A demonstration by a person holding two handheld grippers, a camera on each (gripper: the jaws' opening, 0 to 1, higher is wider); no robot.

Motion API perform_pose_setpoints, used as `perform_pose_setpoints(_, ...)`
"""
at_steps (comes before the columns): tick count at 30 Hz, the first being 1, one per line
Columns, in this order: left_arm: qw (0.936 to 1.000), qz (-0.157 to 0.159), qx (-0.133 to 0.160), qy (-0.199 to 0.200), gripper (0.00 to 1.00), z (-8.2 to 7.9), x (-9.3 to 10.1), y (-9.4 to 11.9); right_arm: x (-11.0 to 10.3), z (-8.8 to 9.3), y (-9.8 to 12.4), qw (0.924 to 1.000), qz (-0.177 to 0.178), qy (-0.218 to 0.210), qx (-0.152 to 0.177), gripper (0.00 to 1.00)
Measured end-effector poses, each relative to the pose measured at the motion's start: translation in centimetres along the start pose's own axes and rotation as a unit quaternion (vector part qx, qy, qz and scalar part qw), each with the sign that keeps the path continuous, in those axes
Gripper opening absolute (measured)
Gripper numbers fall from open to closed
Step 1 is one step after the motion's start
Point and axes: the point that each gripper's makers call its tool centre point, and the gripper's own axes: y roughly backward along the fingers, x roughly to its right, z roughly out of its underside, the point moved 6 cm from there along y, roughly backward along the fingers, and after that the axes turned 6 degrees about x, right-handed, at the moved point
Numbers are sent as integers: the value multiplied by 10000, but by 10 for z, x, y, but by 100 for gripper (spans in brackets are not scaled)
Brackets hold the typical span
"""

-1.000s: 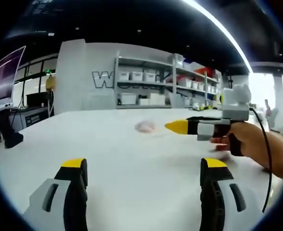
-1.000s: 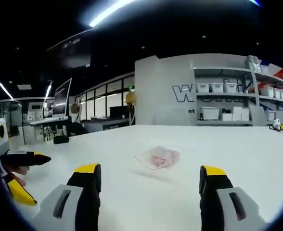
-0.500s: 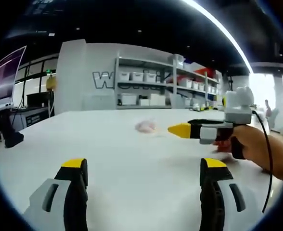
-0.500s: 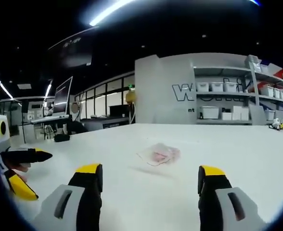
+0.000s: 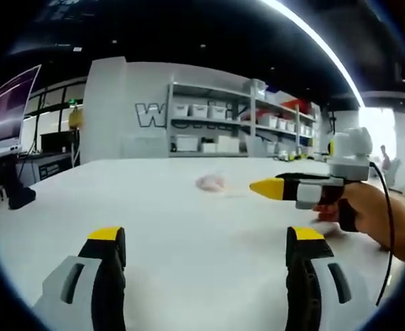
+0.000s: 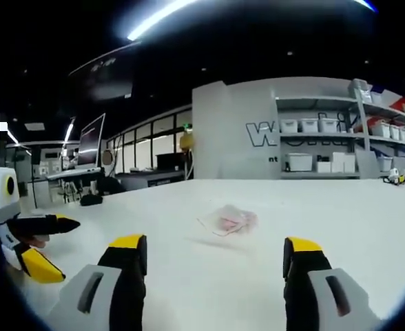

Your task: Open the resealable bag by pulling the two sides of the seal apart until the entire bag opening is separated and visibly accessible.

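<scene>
Currently, the resealable bag [image 6: 228,221] lies flat on the white table [image 6: 368,227], well ahead of both grippers and untouched; pink contents show through its clear film. In the right gripper view, the right gripper [image 6: 215,269] hovers over the table with jaws spread wide and empty. In the left gripper view, the left gripper [image 5: 206,265] likewise has its jaws apart, holding nothing, with the bag [image 5: 210,182] far ahead. Shelving [image 5: 216,127] with white bins lines the rear wall.
</scene>
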Motion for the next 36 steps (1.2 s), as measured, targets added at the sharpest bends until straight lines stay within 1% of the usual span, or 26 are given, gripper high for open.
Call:
perform_pose_setpoints(5,10000,-9,12,-1,96,0,-1,0,0,0,1,10000,11,-19,5,82)
perform_pose_setpoints(14,10000,-14,13,-2,96,0,-1,0,2,-3,13,9999,63,-78,91,81)
perform_pose_setpoints(26,10000,-9,32,16,96,0,-1,0,-1,-4,21,9999,40,-67,136,80)
perform_pose_setpoints(31,9999,-21,94,55,95,-2,-1,1,-2,-4,24,9999,21,-73,143,80)
perform_pose_setpoints(36,10000,-7,68,49,95,0,-1,1,-2,-3,26,9999,32,-65,140,80)
